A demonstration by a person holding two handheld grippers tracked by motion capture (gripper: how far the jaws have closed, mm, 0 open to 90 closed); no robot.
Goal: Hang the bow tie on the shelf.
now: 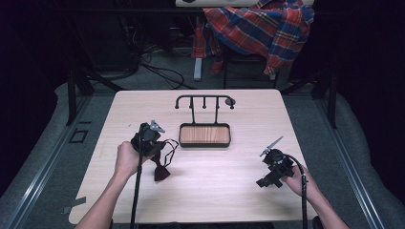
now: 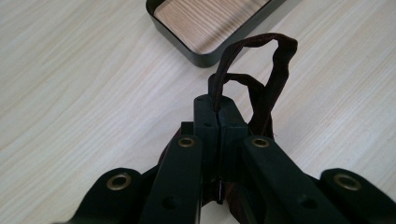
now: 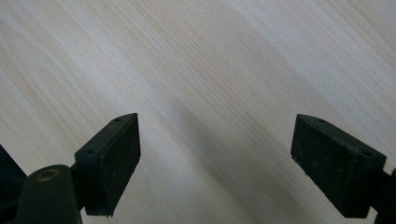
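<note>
- the left gripper (image 1: 152, 145) sits over the left half of the light wooden table (image 1: 224, 191), held in the person's left hand (image 1: 126, 160), with its cable trailing back toward the near edge.
- in the left gripper view its jaws are pressed together on a thin dark brown cord (image 2: 261, 70), which rises from between them in two loops.
- a small dark brown pouch (image 1: 161, 172) hangs from that cord just below the left gripper in the high view; whether its bottom touches the table cannot be told.
- the pouch is near the front left corner of the tray (image 1: 204, 135) but apart from it.
- the tray is a shallow black-rimmed dish with a wood-grain floor, lying near the middle of the table; nothing lies in it.
- just behind the tray stands a black hook rack (image 1: 204, 101), a horizontal bar on two uprights with short pegs hanging down and a round knob at its right end.
- the right gripper (image 1: 270, 174) is held by the right hand (image 1: 300, 180) over the right front part of the table, well apart from the pouch and tray.
- in the right gripper view its jaws stand wide apart with bare table between them.
- beyond the table, a red and blue plaid shirt (image 1: 258, 26) is draped over a chair.
</note>
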